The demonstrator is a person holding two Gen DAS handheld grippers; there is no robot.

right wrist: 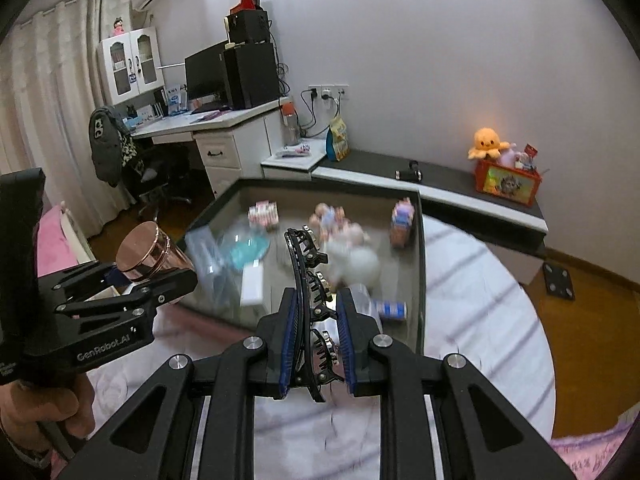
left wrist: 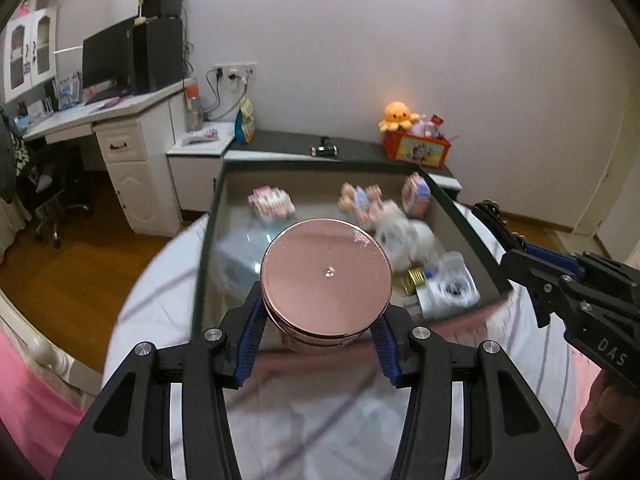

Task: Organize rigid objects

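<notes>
Left wrist view: left gripper (left wrist: 320,312) jaws clamp rose-gold jar (left wrist: 326,276), lid facing camera, above the tray (left wrist: 208,240).
Right gripper (right wrist: 316,344): jaws pinch black hair claw (right wrist: 308,292), long axis pointing forward between them.

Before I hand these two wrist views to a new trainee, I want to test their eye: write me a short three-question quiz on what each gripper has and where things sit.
1. True or false: the left gripper is closed on the rose-gold round tin.
2. What does the right gripper hold? A) black hair claw clip B) white plush toy C) pink carton
3. Fill in: the orange octopus plush sits on top of the red ____ by the wall.

Key: 1 true; 2 A; 3 box. The tin is held above the near edge of the dark open box. It is not set down.
</notes>
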